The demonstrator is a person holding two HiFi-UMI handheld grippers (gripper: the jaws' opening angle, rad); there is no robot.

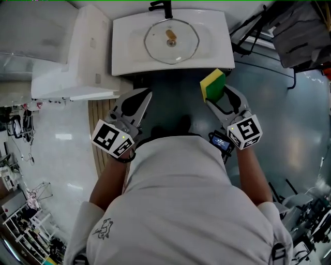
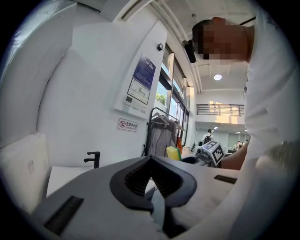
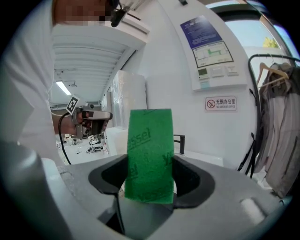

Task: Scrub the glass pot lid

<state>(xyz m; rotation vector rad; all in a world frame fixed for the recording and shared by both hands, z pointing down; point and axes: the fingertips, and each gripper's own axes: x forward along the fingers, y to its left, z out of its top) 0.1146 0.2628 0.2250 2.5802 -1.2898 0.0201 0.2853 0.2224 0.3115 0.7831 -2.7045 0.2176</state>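
Note:
The round glass pot lid [image 1: 171, 41] lies flat in the white sink basin [image 1: 217, 52], its knob in the middle, under a black faucet [image 1: 163, 8]. Both grippers are held in front of the sink, short of the basin. My left gripper [image 1: 148, 95] is shut with nothing between its jaws; its closed tips [image 2: 151, 160] point toward the sink and faucet [image 2: 93, 158]. My right gripper [image 1: 214, 97] is shut on a yellow-and-green sponge [image 1: 213, 84]. The sponge's green scouring face [image 3: 150, 154] stands upright between the jaws.
A white cabinet [image 1: 77, 57] adjoins the sink on the left. A clothes rack with hanging garments [image 3: 276, 140] stands to the right, seen in the head view as dark frames [image 1: 258, 31]. The wall behind the sink carries posted signs [image 3: 220, 103].

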